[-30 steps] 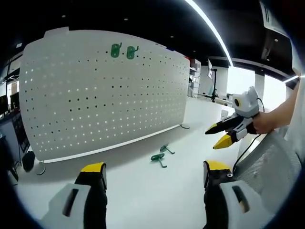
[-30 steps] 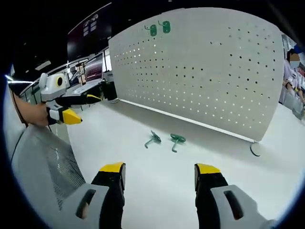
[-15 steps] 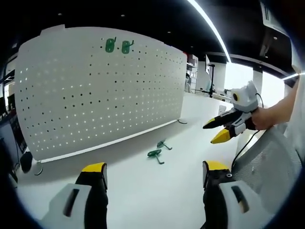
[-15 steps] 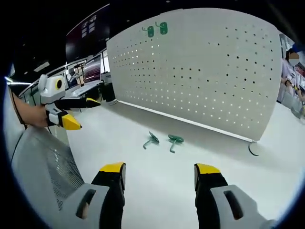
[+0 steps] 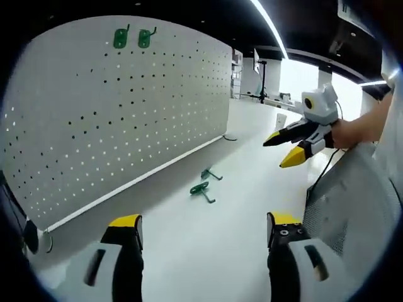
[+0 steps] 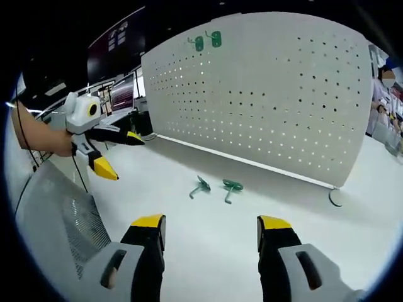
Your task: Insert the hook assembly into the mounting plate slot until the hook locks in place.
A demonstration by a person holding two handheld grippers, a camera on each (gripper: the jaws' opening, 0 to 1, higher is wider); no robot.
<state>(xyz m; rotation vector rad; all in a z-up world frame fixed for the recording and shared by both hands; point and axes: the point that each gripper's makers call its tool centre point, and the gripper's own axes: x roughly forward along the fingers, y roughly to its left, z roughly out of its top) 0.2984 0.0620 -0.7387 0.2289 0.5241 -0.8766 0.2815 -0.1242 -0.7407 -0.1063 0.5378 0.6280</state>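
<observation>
Left gripper view, near end: left gripper [image 5: 201, 236] jaws spread wide w/ nothing between them, poised over bare white table [image 5: 189, 251]. Right gripper [image 5: 291, 146] comes in from the right, held in a hand [image 5: 352, 129], also gaping, carrying nothing. Probably both are parked apart above the table so the work area stays unobstructed before a pick.

Mid-table: two green hooks lying flat, front hook [image 5: 200, 190] and rear hook [image 5: 211, 174], just beside each other, near the foot of the board. Neither touched by a gripper; they're well clear of both.

Far: white pegboard [image 5: 113, 119] standing upright on the table, edge-on feet holding it. Two more green hooks, hung hook A [image 5: 120, 38] and hung hook B [image 5: 145, 38], already seated side by side up near its top edge, presumably showing where the next ones go.

Right gripper view agrees: loose hooks between open jaws and board, other gripper off to the left.

Judgement: pick not started yet; a loose hook has to be grabbed first, then lifted to a free hole.
</observation>
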